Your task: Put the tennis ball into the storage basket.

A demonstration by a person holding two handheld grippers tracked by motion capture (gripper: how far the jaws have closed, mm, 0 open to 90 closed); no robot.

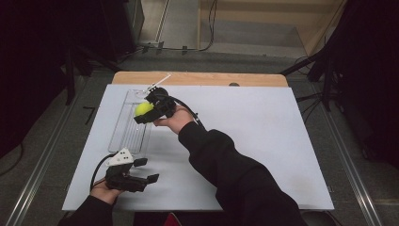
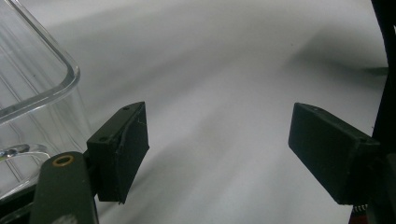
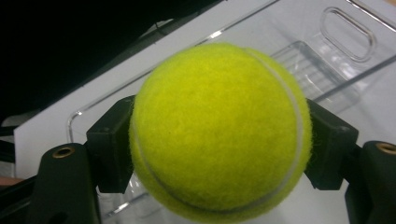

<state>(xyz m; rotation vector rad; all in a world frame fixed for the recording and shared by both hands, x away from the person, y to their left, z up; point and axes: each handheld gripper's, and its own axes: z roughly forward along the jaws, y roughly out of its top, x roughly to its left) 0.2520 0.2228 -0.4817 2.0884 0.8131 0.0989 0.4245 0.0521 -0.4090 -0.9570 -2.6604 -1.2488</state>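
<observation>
Nearest the person, the left tongs (image 1: 148, 170) rested low on the white surface (image 1: 263, 141), jaws spread wide with nothing between them. Farther off, the right tongs (image 1: 145, 113) clamped 1 yellow tennis ball (image 1: 143, 108) above 1 clear plastic tray (image 1: 126, 129). The right gripper view showed the tray's oval handle slot (image 3: 348, 33). No writing was legible anywhere.

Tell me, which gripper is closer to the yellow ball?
Right. The right gripper squeezes the tennis ball over the clear tray; the left gripper waits open, near the tray's closer end.
</observation>
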